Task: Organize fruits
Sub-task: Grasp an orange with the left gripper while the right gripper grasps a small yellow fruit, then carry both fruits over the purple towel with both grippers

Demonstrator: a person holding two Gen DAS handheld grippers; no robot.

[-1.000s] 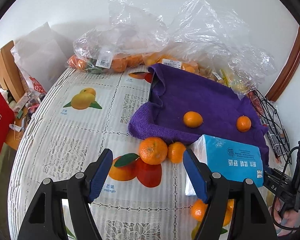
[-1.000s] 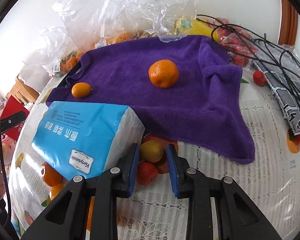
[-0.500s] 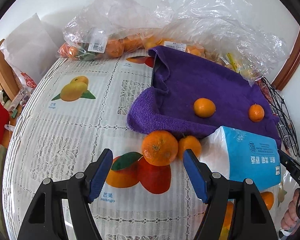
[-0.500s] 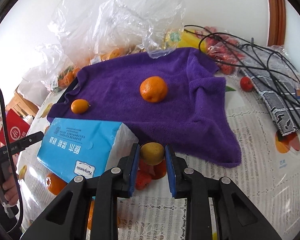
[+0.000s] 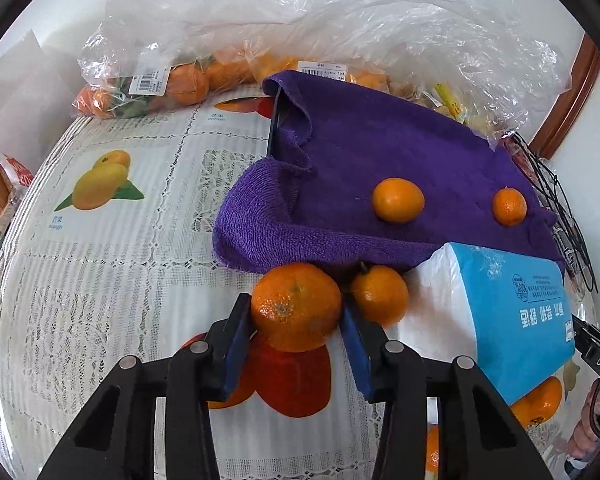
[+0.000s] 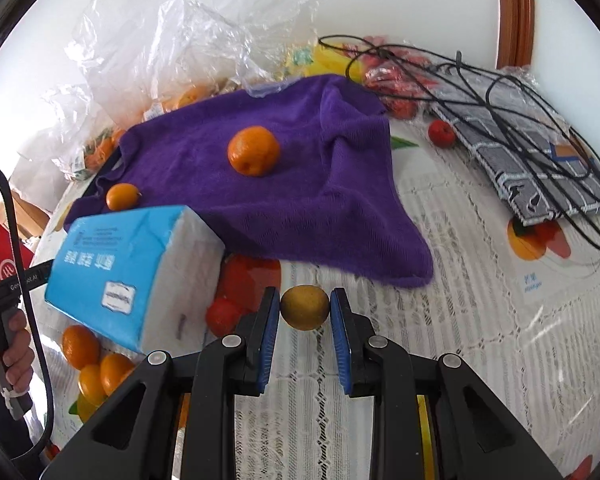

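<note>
On a counter (image 5: 100, 280) spread with a lace cloth printed with fruit, the left hand-held gripper (image 5: 296, 326) has just been closing, and a large mandarin (image 5: 296, 306) now sits squarely between its blue pads, which press on both of its flanks. A smaller mandarin (image 5: 380, 294) lies just beside it on the right, touching the white end of a blue tissue pack (image 5: 512, 312). Just behind both fruits, a rumpled purple towel (image 5: 380, 152) carries two more pieces: a kumquat (image 5: 398, 200) near its middle and a small mandarin (image 5: 509, 206) toward its right edge. Clear plastic bags (image 5: 340, 20) holding further oranges are heaped along the back wall. In the right wrist view, the right hand-held gripper (image 6: 305, 310) is clamped narrowly on a small yellow-brown fruit (image 6: 305, 307), held between the fingertips, with the towel's front corner just beyond it. The tissue pack stands tilted to the left of the gripper, with several small oranges (image 6: 92, 360) lying under its lower end. On the towel beyond, a mandarin (image 6: 253, 151) sits near the centre and a kumquat (image 6: 122, 197) at the left edge. A checked cloth bundle (image 6: 540, 148) tangled with black cables (image 6: 500, 80) lies at far right, and a person's hand (image 6: 8, 344) grips a black handle at the left rim.
</note>
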